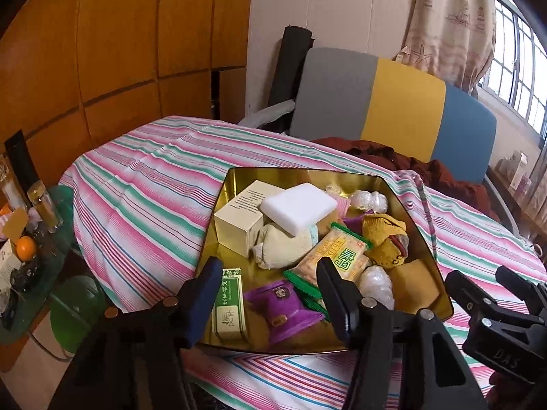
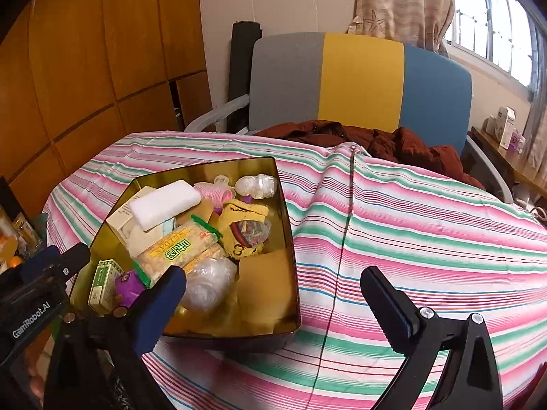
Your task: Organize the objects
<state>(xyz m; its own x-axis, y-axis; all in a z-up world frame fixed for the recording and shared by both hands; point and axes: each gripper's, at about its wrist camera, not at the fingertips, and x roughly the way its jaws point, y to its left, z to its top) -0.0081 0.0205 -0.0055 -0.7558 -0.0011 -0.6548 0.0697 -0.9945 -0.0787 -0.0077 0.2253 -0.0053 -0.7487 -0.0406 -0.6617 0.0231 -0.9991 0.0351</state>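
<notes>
A gold tin tray [image 1: 218, 205] on the striped tablecloth holds mixed items: a white foam block [image 1: 297, 206], a cream box [image 1: 239, 225], a cream pouch [image 1: 283, 246], a snack packet [image 1: 338, 256], a yellow knit piece [image 1: 384, 239]. My left gripper [image 1: 266, 282] hovers over the tin's near end. A green-white box [image 1: 229, 304] and a purple packet [image 1: 285, 307] lie below the gap, and the pads press on neither. My right gripper [image 2: 273, 283] is wide open and holds nothing. Its left finger is over the tin's [image 2: 212, 167] near edge, its right finger over the cloth.
The striped tablecloth [image 2: 427, 239] stretches to the right of the tin. Behind the table stands a grey, yellow and blue chair [image 2: 359, 78] with a red-brown jacket [image 2: 403, 143] on it. At the left, a low glass table [image 1: 41, 239] holds jars and an orange.
</notes>
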